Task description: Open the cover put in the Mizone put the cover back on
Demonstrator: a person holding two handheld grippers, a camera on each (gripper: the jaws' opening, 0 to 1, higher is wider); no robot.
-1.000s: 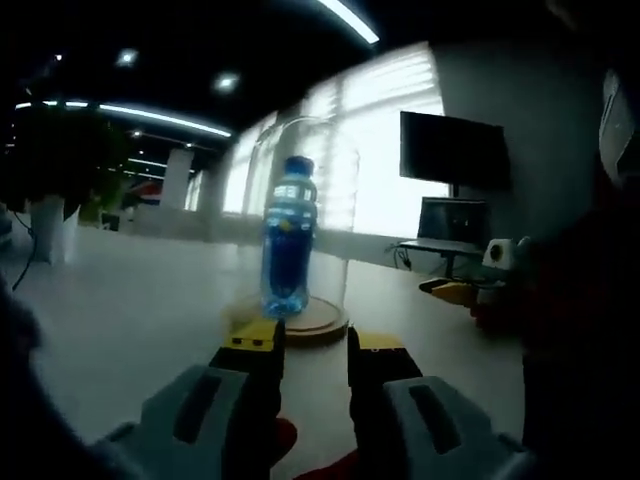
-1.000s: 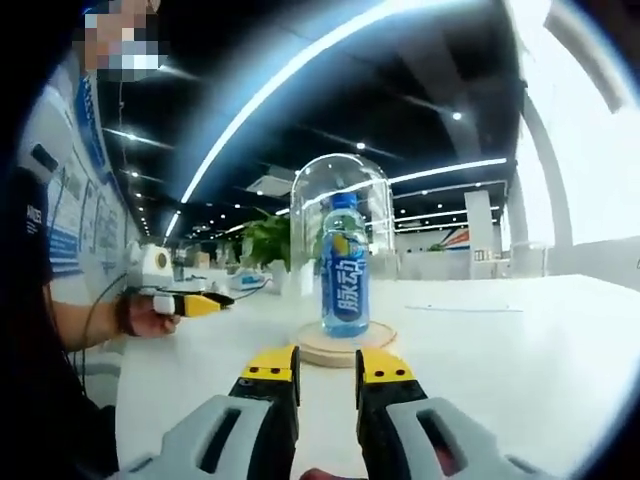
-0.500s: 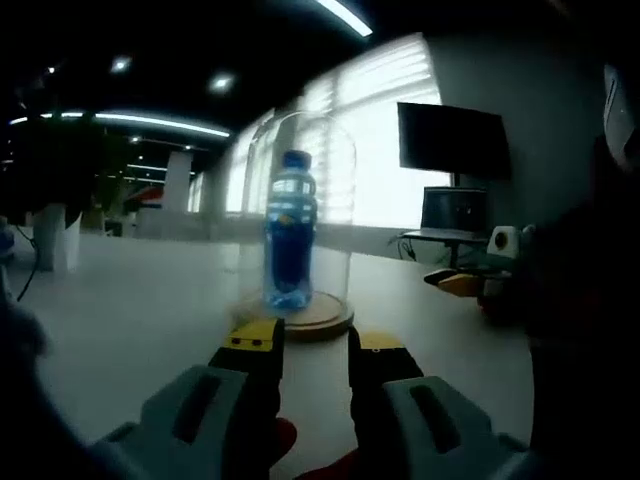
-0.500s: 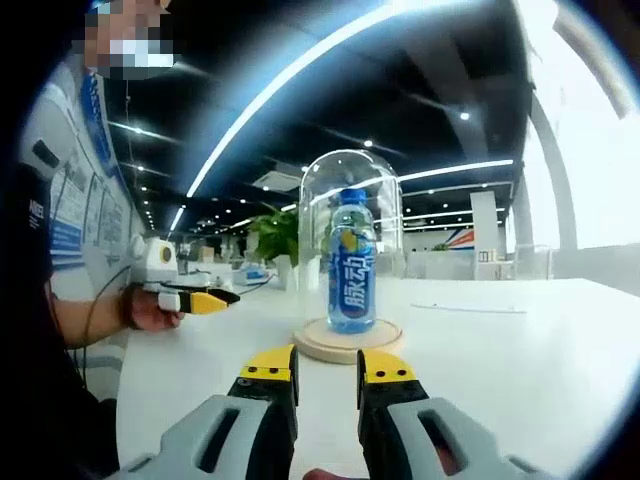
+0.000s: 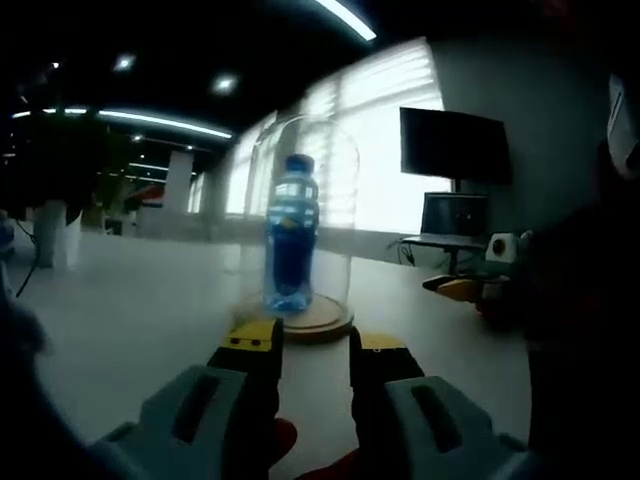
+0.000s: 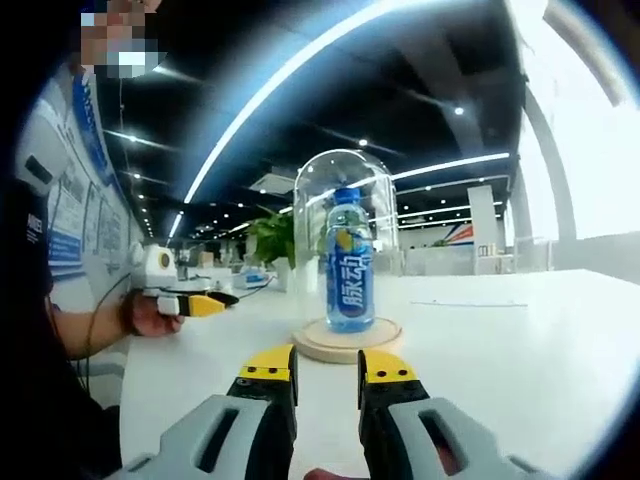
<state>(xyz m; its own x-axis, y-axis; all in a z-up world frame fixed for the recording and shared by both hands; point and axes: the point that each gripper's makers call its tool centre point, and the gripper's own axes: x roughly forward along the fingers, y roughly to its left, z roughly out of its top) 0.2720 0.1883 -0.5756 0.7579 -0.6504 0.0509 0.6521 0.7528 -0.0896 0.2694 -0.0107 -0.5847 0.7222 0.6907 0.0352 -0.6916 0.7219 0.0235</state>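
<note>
Little has changed over the last second: both views have only drifted slightly, and the Mizone bottle [image 5: 291,235] stays upright on the round wooden base [image 5: 300,318] under the clear glass cover [image 5: 303,210], in the middle of the white desk [image 5: 120,310]. Judging from this, the cover is back on and the task looks close to finished, so the step in hand is a clean withdrawal. In the left gripper view, the left gripper [image 5: 312,350] sits low just short of the base, its yellow-tipped jaws nearly closed on nothing, a narrow gap between them. It should pull straight back and stay low, since a nudge to the base could shift the dome. Farther right in that view, the right gripper [image 5: 462,289] shows beside the person's dark sleeve, well apart from the cover. In the right gripper view, the right gripper's jaws are likewise nearly closed and empty, aimed at the base but not touching it. Keeping both grippers clear of the glass is the safe course.
</note>
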